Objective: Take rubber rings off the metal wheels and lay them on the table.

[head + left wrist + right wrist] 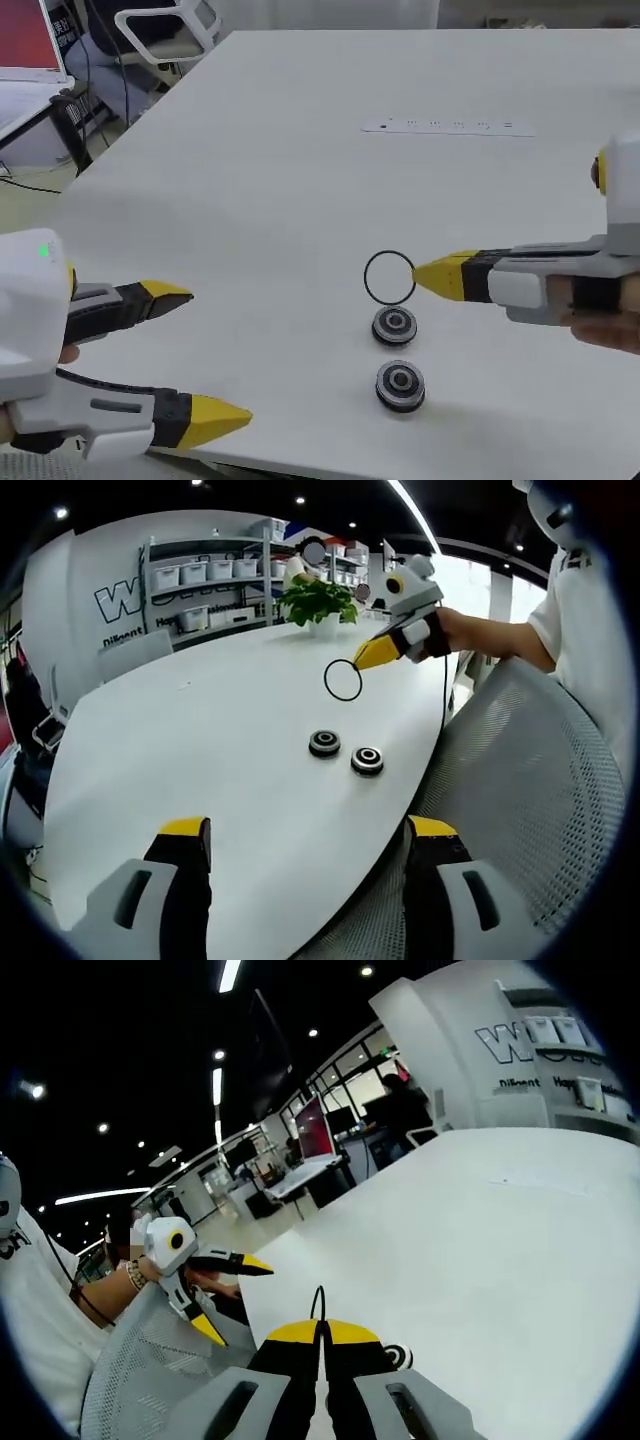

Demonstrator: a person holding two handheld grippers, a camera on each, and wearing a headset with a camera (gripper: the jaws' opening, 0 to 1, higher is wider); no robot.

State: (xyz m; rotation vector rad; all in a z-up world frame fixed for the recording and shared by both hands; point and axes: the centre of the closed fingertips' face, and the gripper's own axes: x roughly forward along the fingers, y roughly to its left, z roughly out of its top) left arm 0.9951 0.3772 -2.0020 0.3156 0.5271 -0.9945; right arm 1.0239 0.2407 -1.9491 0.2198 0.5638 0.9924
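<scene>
My right gripper (418, 276) is shut on a thin black rubber ring (389, 277), which hangs above the white table (300, 150); the same ring (342, 680) shows in the left gripper view, and its edge (318, 1303) rises between the closed yellow tips (321, 1332). Just below it on the table sit two metal wheels, one (395, 325) nearer the ring and one (400, 385) closer to the front edge, also seen as a pair (324, 743) (367, 761). My left gripper (205, 355) is open at the lower left, holding nothing.
A flush power strip (447, 126) lies in the table's far middle. Office chairs (165, 35) and a red screen (25, 35) stand beyond the left edge. A mesh chair (520, 810) is close to the table's near side. A potted plant (318, 602) sits at the far end.
</scene>
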